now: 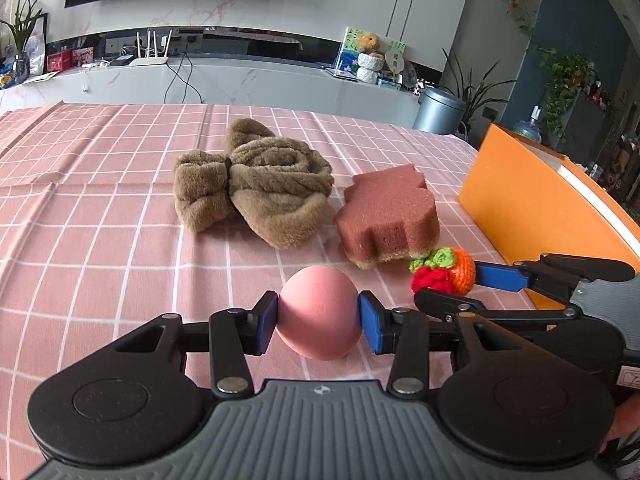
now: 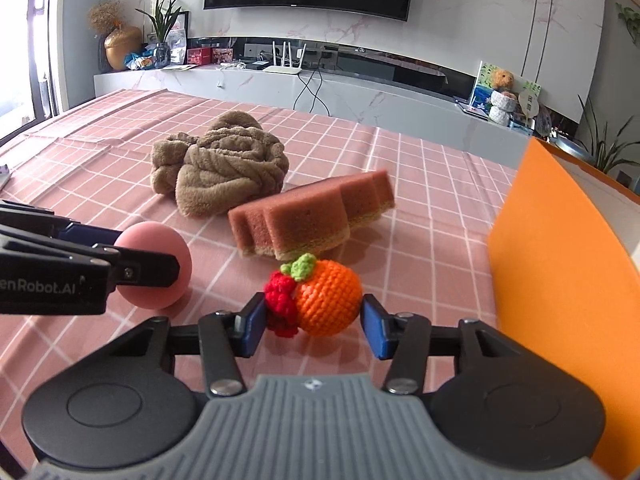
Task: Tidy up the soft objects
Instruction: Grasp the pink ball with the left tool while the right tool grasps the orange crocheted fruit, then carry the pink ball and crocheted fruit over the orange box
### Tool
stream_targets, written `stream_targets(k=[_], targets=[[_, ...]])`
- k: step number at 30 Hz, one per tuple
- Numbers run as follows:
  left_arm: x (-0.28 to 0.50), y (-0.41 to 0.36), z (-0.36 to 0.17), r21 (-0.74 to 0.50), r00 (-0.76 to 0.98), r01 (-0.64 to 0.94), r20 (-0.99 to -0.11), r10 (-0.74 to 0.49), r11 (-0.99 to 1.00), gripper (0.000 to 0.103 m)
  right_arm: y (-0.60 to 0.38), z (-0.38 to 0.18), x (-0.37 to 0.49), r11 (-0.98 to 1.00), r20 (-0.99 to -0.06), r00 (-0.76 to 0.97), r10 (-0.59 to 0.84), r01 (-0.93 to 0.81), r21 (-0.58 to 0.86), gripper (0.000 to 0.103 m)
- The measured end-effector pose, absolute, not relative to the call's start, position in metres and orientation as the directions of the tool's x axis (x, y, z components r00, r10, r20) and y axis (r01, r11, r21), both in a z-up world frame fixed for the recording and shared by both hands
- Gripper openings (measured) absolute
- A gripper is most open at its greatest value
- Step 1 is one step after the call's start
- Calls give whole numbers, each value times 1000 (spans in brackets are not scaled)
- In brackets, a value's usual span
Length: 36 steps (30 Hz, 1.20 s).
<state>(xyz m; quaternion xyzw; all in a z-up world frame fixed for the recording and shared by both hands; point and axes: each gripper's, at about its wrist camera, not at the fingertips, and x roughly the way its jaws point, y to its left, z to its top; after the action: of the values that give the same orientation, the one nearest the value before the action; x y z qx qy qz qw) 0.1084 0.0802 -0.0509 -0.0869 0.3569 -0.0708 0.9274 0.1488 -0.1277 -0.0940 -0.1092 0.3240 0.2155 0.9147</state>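
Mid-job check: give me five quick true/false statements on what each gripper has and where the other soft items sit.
1. The left gripper is shut on the pink ball. True.
2. The right gripper holds the sponge. False: the crocheted orange sits between its pads; the flower-shaped sponge lies on the tablecloth.
3. The brown plush towel is inside the orange box. False: it lies on the tablecloth, left of the sponge.
4. The orange box stands right of the right gripper. True.
5. The ball rests on the sponge. False: they are apart.
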Motion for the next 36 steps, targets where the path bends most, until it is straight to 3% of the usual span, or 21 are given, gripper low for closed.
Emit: stream_targets(k=[11,18,36], targets=[[83,68,-47,-236,707,82,-671,-224,968,50,-151,-92,117,907,-714,634,299,-421,6,51],[74,49,-46,-264,691,122,-669,-273,957,50,-151,-92,90,887,-710,638,298,-460,-40,51],[70,18,-46,-180,681,167,-690,-245,969,50,-174,-74,62,892,-681,656,327,-453,-8,50]])
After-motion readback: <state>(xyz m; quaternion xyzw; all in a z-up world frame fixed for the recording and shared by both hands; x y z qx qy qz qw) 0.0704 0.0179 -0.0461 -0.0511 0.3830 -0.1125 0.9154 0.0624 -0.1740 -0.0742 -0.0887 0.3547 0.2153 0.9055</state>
